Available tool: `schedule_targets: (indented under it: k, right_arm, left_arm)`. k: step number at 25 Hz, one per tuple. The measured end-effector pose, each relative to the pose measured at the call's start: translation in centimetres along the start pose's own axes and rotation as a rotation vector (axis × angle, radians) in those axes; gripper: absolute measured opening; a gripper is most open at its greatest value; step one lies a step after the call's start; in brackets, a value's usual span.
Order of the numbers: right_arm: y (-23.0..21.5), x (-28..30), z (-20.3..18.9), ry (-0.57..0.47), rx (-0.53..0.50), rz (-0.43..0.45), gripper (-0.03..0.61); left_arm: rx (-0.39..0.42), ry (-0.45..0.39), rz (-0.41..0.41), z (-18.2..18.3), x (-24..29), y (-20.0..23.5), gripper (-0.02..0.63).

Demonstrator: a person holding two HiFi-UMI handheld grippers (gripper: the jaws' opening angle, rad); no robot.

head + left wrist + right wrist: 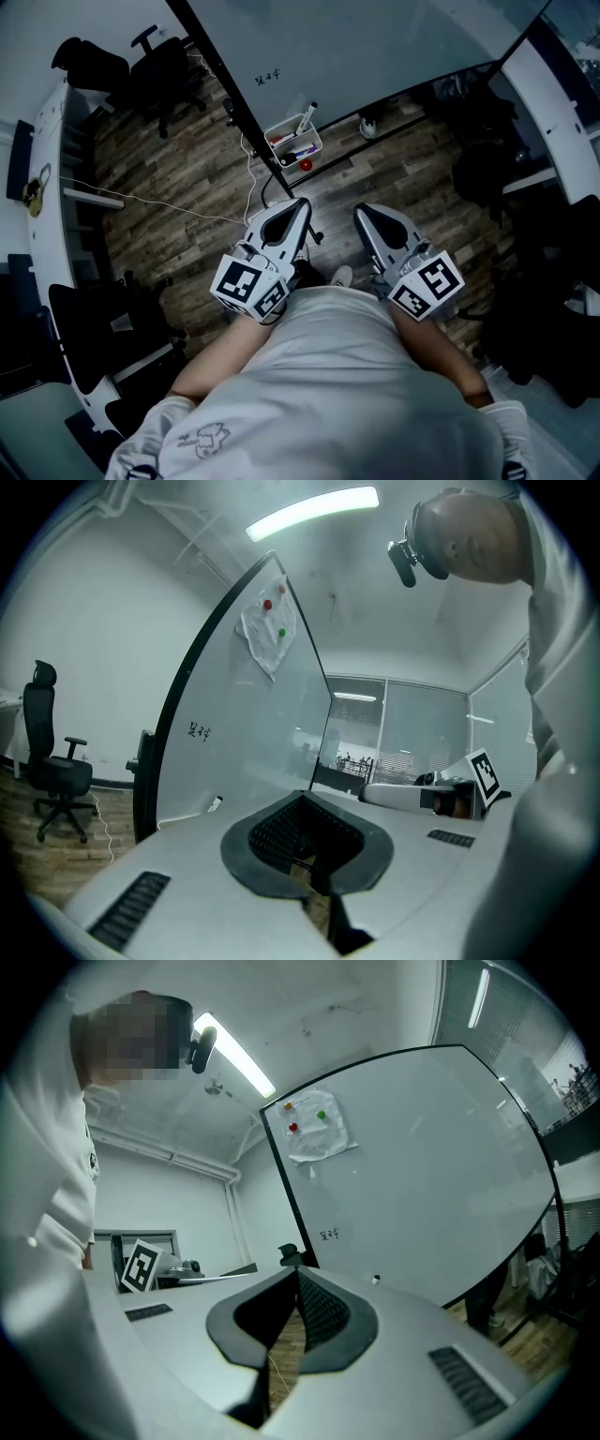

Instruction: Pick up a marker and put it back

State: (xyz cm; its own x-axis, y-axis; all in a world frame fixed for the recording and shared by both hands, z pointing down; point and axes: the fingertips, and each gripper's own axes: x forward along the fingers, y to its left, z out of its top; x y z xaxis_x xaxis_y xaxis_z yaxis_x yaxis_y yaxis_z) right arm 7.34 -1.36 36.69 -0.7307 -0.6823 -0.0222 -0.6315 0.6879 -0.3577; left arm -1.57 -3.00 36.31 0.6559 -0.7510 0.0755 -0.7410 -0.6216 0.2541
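Shirt (328,375) fills the bottom, left gripper (302,202) and right gripper (360,212) held low over the wood floor (178,178), both jaws closed tip to tip on nothing, marker (306,117) standing in the white tray (319,142) at the whiteboard (356,47) foot, well ahead.

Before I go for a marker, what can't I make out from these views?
Markers in the tray, head view: too small and dim to count.
Tray, gripper views: hidden behind left gripper and right gripper bodies.
Writing on the whiteboard, all views: too small to read.
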Motion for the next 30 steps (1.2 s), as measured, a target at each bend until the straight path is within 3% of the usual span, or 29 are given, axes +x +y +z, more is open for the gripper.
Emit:
schedule_targets:
  k: [12, 30]
  right_arm:
    - [-0.8, 3.5, 0.8, -0.017, -0.007, -0.056, 0.01]
    - [-1.5, 12.6, 1.4, -0.063, -0.008, -0.183, 0.011]
  left_arm:
    - [0.005, 0.007, -0.081, 0.9, 1.5, 3.2, 0.005]
    - [0.033, 0.042, -0.256, 4.1, 4.3, 11.6, 0.005]
